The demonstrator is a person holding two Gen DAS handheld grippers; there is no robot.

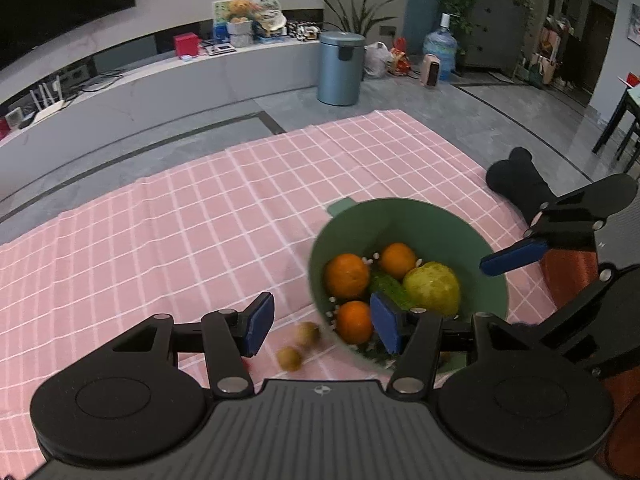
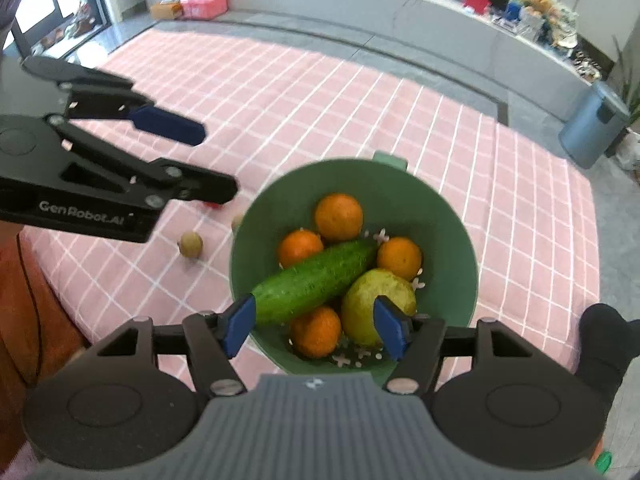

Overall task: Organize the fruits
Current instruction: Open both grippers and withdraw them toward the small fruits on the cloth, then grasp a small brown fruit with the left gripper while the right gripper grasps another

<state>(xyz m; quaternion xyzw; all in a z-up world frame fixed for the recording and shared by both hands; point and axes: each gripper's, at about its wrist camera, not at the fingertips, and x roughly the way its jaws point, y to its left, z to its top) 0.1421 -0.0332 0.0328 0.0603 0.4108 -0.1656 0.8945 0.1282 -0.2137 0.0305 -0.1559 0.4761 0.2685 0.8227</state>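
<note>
Spread and empty, the right gripper [image 2: 314, 328] fingers are hanging over the round green plastic bowl [image 2: 460, 248] holding oranges, a cucumber [image 2: 312, 282] and a pear; the left gripper [image 1: 322, 322], also spread, should be targeting the small brown fruits [image 1: 298, 346] beside that bowl, approaching squarely.

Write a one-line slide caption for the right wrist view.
Open right gripper above round green plastic bowl holding oranges, long green cucumber and yellow-green pear.

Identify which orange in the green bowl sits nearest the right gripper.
The orange at the bowl's near rim, between cucumber and pear; the other three oranges lie beyond the cucumber.
</note>
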